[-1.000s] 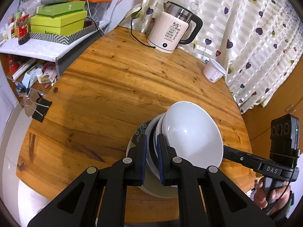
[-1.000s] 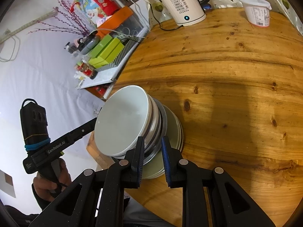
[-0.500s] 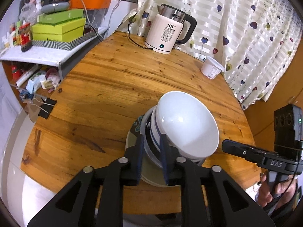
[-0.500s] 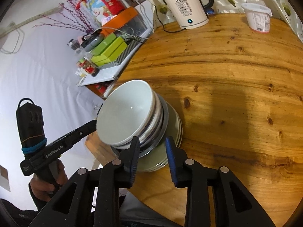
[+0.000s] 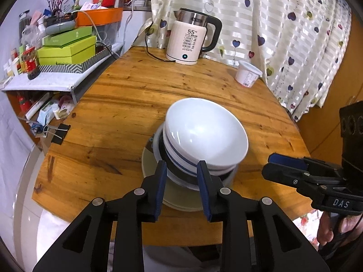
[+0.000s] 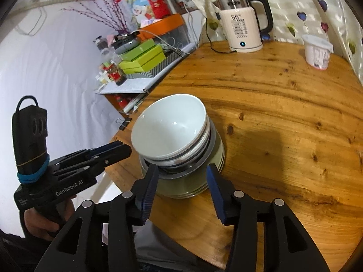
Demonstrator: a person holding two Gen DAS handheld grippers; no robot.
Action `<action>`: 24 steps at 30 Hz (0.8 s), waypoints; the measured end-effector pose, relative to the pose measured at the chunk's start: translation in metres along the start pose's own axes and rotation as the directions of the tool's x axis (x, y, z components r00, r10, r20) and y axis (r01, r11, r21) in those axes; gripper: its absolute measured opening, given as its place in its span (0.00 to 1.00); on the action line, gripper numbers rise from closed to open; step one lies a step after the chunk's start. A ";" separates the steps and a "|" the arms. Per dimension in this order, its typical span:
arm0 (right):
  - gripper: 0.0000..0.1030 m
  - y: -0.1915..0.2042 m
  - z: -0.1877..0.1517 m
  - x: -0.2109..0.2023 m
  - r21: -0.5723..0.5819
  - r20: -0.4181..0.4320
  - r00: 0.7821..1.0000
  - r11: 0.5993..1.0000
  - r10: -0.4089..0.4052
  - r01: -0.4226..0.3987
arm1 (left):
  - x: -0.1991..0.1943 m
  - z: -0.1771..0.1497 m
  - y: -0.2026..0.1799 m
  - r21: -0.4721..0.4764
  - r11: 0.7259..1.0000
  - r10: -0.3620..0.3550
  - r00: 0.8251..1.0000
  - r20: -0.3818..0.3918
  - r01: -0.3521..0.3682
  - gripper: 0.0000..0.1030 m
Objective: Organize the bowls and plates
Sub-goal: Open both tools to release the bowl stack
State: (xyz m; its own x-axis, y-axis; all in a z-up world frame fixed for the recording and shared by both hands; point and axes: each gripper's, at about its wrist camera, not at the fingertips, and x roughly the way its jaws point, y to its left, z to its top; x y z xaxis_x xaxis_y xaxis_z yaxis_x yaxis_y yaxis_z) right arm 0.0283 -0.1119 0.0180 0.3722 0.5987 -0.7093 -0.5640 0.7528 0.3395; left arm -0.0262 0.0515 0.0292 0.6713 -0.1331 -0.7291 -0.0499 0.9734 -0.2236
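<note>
Left gripper [image 5: 181,174]: nearest the left wrist camera, angled down at the table edge. Jaws opening; blue pads flank the stack's near side without pressing on it. Released. In the right wrist view it shows side-on at lower left, gripped from below by a hand [image 6: 43,221].

Right gripper [image 6: 181,176]: likewise angled down, jaws opening and wider than the left's. Pads stand clear on either side of the stack's near rim. Released. In the left wrist view it enters from the right edge, held by a hand [image 5: 331,226].

Stack [image 5: 195,158]: on the table [image 5: 118,104], near its front edge, between the two grippers. Pale green plates [image 6: 192,185] at the bottom, a dark-rimmed dish above them, then bowls with a blue band; a plain white bowl [image 5: 204,131] on top. The upper bowls sit tilted.

Binder clip [image 5: 57,131]: black, at the table's left edge, well apart from the stack.

Tub [image 5: 247,73]: white plastic, at the far right of the table, near the curtain [image 5: 283,22].

Kettle [image 5: 192,40]: cream with black handle, at the table's far edge, cord trailing left.

Shelf [image 5: 45,82]: beside the table on the left, bearing green boxes [image 5: 65,49], small jars and an orange tray [image 5: 99,15].

Nothing lies between the grippers and the stack.
</note>
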 end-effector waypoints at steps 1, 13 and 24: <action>0.45 0.001 -0.002 0.000 -0.009 0.002 1.000 1.000 -0.008 0.008 | 0.000 -0.001 -0.002 0.006 1.000 0.004 1.000 0.000 -0.004 0.28; 0.48 0.008 -0.018 0.008 -0.066 -0.020 0.998 0.996 -0.059 0.057 | 0.008 -0.018 -0.010 0.022 0.999 0.036 0.998 -0.041 -0.036 0.28; 0.50 0.013 -0.023 0.016 -0.096 -0.039 0.997 0.993 -0.067 0.063 | 0.008 -0.026 -0.010 0.020 1.000 0.021 0.999 -0.045 -0.020 0.28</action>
State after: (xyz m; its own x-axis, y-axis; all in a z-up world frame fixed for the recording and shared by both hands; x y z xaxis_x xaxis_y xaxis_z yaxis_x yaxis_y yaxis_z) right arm 0.0096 -0.0988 -0.0034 0.3803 0.5356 -0.7540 -0.6072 0.7596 0.2333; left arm -0.0395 0.0363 0.0093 0.6362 -0.1211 -0.7620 -0.0482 0.9795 -0.1958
